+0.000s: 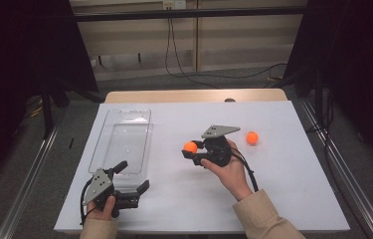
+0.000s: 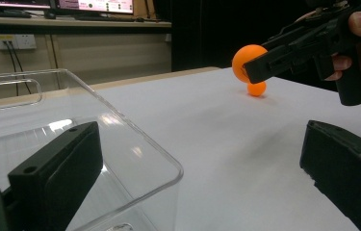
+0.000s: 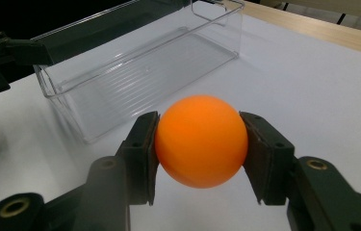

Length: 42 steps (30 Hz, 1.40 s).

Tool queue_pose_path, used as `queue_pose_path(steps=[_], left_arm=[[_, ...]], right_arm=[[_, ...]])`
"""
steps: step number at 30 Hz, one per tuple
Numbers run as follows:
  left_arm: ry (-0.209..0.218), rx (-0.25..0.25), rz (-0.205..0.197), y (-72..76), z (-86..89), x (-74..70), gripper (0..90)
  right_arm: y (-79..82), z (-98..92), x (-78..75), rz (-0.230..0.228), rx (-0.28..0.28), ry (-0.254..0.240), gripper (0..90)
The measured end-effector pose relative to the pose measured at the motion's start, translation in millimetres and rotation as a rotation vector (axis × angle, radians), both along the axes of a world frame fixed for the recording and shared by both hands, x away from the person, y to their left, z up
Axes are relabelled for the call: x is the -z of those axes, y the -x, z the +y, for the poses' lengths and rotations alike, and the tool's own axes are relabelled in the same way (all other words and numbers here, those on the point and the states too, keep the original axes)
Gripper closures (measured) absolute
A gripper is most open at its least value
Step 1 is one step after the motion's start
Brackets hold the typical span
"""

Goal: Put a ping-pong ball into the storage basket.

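So the right gripper (image 3: 199,149) has its fingers squeezing an orange ball (image 3: 201,140) mid-desk, clear bin (image 1: 121,141) at its 9 o'clock, left gripper (image 1: 134,177) wide open, so I'd carry level, release low inside.

**Three cameras, one white table**

The high view looks forward and down over the whole white rectangular table (image 1: 283,199). The left gripper view sits low near its surface, facing across it past the clear plastic rectangular bin (image 2: 135,144). The right gripper view looks closely along its jaws toward that same bin (image 3: 144,72).
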<state>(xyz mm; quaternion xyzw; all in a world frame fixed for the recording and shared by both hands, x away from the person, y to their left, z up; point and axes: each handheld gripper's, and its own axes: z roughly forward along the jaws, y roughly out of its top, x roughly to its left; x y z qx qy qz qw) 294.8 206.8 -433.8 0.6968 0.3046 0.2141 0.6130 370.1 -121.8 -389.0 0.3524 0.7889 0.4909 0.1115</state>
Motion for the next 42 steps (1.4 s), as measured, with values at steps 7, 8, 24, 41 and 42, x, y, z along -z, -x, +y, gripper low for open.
queue_pose_path(steps=[7, 8, 24, 41, 42], left_arm=[[-0.001, -0.003, 0.001, -0.1, 0.1, 0.0, 1.0], [-0.001, -0.002, 0.001, 0.0, 0.1, 0.0, 1.0], [-0.002, -0.002, 0.003, -0.2, 0.0, 0.2, 1.0], [-0.002, 0.000, 0.002, -0.1, 0.0, 0.0, 1.0], [-0.001, -0.001, 0.002, -0.1, 0.1, -0.1, 1.0]], right_arm=[[-1.1, 2.9, -1.0, -0.003, -0.008, 0.001, 51.1], [-1.2, 3.6, -1.2, -0.004, -0.008, 0.001, 51.1], [-3.6, 9.3, -1.2, -0.010, -0.018, -0.003, 51.1], [-5.9, 14.4, -2.9, -0.013, -0.029, -0.018, 51.1], [-6.0, 14.2, -2.8, -0.013, -0.028, -0.016, 51.1]])
